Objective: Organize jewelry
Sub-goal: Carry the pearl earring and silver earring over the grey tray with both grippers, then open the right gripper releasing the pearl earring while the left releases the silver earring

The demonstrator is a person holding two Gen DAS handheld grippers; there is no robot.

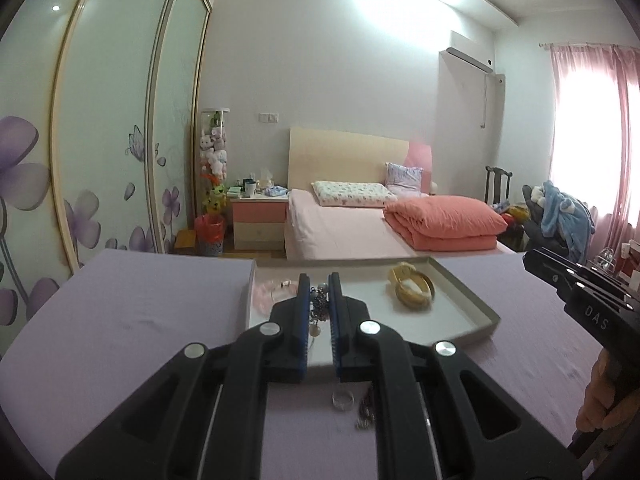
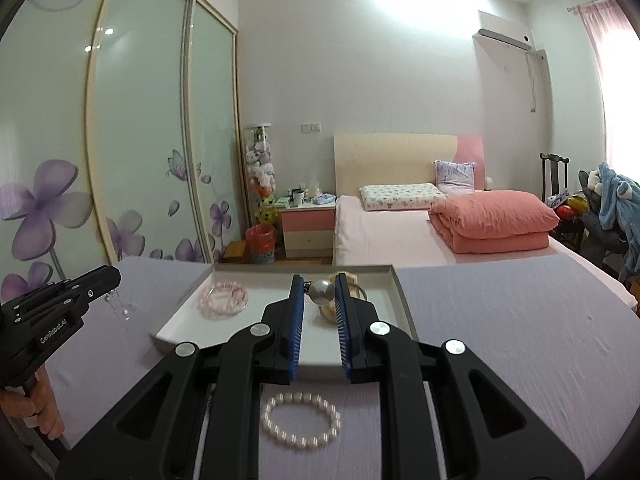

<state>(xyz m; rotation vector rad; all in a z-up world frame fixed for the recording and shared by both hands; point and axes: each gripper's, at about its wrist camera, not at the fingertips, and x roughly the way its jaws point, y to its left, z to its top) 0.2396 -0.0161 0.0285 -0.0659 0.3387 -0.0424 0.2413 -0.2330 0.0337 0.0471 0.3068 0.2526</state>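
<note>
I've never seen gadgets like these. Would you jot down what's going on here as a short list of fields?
Setting: bedroom, lilac tablecloth
Tray: shallow white tray on the cloth
In tray: pink bracelet, gold bangles
Left gripper: jaws shut on a dangling beaded earring
Right gripper: jaws shut on a grey pearl piece
Loose on cloth: pearl bracelet, silver ring, small metal bits

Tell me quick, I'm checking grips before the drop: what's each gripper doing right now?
Left gripper: closed on a dangling beaded chain.
Right gripper: closed on a large grey pearl.
</note>
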